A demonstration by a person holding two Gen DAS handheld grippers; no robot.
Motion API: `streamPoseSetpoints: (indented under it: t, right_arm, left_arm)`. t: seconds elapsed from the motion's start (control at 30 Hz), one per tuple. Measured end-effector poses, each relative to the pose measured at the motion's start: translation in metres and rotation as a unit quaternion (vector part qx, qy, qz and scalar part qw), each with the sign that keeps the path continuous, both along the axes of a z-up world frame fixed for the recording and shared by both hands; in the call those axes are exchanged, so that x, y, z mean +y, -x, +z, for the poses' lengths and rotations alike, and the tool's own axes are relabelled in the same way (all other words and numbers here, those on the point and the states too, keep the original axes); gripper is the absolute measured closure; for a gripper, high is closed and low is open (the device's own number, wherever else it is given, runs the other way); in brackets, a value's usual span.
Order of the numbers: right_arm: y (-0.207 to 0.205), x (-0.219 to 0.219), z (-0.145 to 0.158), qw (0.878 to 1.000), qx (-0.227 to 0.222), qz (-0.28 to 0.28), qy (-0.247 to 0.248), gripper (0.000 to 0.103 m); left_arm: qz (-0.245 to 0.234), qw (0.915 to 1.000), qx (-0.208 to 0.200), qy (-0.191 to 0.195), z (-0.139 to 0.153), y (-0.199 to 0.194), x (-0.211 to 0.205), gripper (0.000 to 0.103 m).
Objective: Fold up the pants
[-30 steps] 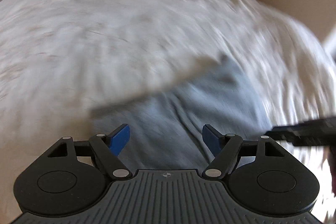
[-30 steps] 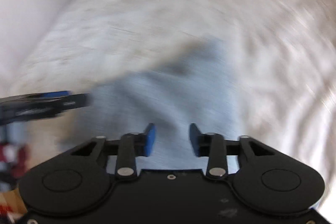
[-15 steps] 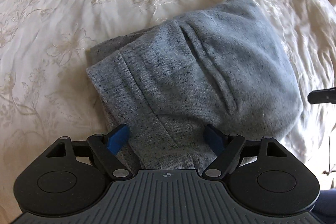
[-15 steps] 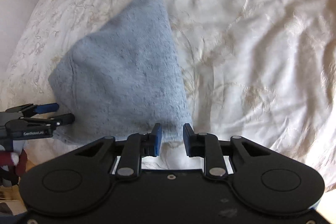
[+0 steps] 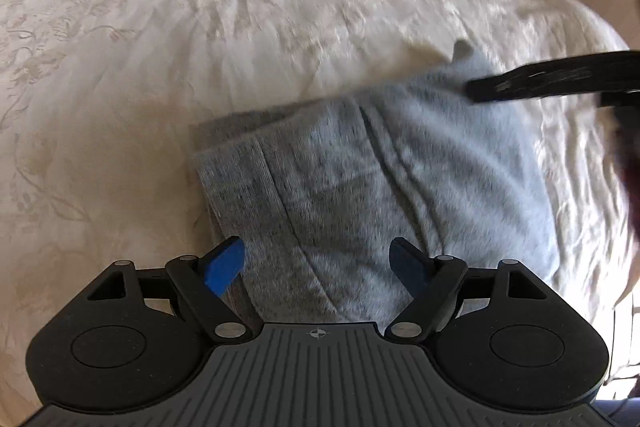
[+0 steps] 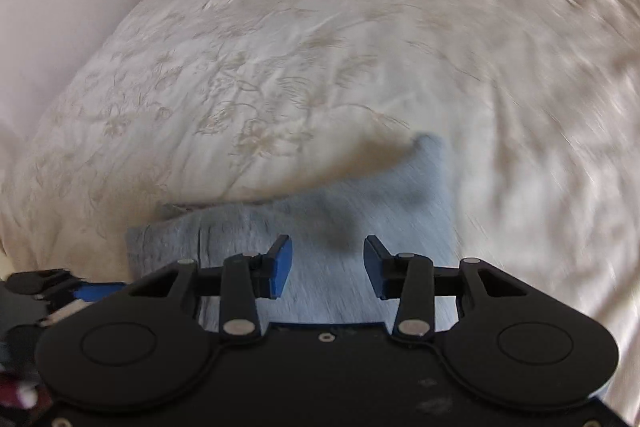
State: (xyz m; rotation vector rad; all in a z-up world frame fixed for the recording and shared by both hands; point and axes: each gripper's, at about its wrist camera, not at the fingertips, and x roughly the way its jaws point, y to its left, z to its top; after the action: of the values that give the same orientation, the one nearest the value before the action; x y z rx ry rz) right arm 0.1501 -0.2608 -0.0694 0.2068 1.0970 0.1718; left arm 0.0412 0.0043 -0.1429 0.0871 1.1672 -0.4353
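One pair of grey pants [image 5: 372, 183] lies folded into a thick bundle on a bed, on a cream bedspread [image 5: 200, 27] stitched with a pale flower pattern. In the left wrist view the bundle sits just ahead of the left tongs [image 5: 318, 263], a little to the right of the middle, with two raised seams running across its top layer and one small corner sticking up at its far edge. The left tongs hover over the near edge of the pants with their two blue-tipped fingers [image 5: 224, 263] spread wide, holding nothing. The right tongs [image 6: 328, 265] are also parted, with a narrower gap, and grip nothing; they hang above the pants [image 6: 360, 219], which fill the lower middle of that view. Each pair of tongs shows in the other's camera: the right one as a dark blurred bar over the far right corner of the bundle, the left one at the lower left edge. Both views are blurred.
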Motion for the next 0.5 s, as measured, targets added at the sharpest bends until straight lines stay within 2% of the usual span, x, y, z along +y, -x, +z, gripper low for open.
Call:
streamPoseSetpoints:
  t: [0.13,0.2,0.27,0.37,0.5]
  right_arm:
    - [-0.036,0.007,-0.041,0.998,0.043,-0.001,0.046,0.062]
    - [-0.048,0.006,-0.056,0.997,0.053,-0.010,0.056,0.063]
    - [-0.054,0.007,-0.051,0.997,0.049,-0.022,0.054,0.063]
    - [-0.044,0.016,-0.028,0.999,0.003,-0.001,0.036,0.061]
    - [-0.014,0.034,-0.030,0.999,0.021,0.044,0.003,0.061]
  left_arm:
    - [0.008,0.9998,0.000,0.020,0.005,-0.003,0.001,0.024]
    - [0.006,0.9998,-0.004,0.018,0.006,-0.002,0.001,0.024]
    - [0.012,0.9998,-0.008,0.012,0.008,0.000,0.004,0.024]
    - [0.029,0.9994,-0.009,0.017,0.010,0.003,0.013,0.021]
    - [0.043,0.9988,-0.003,0.022,0.008,-0.002,0.021,0.020]
